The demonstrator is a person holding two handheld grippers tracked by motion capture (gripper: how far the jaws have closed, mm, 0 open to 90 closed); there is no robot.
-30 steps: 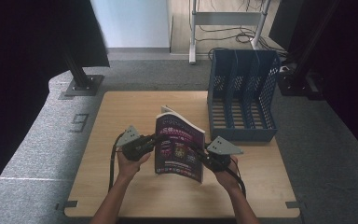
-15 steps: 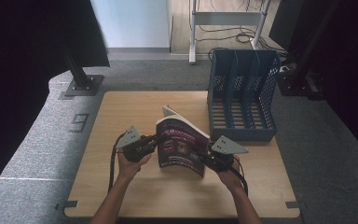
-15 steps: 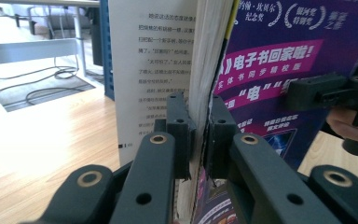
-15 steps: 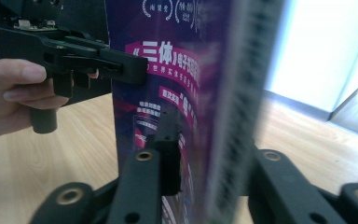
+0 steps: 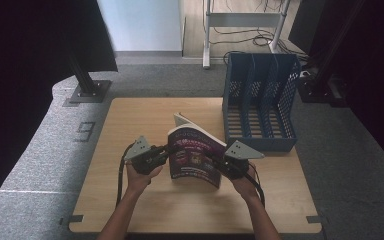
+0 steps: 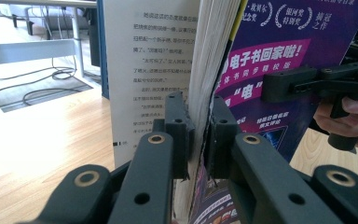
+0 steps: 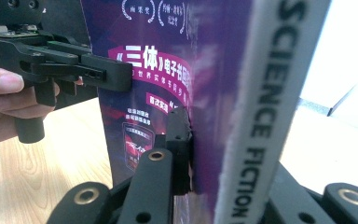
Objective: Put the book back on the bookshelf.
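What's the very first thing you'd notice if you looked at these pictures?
The purple book stands upright in the middle of the wooden table, pinched between two grippers. The left gripper clamps its page edge and the right gripper clamps near the spine, which reads SCIENCE FICTION. Behind it, at the table's far right corner, stands a blue file rack with slots.

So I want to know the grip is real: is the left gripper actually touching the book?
Touching. In the left gripper view, the left gripper has both pads pressed against the book, clamping its purple cover and a thin stack of pages.
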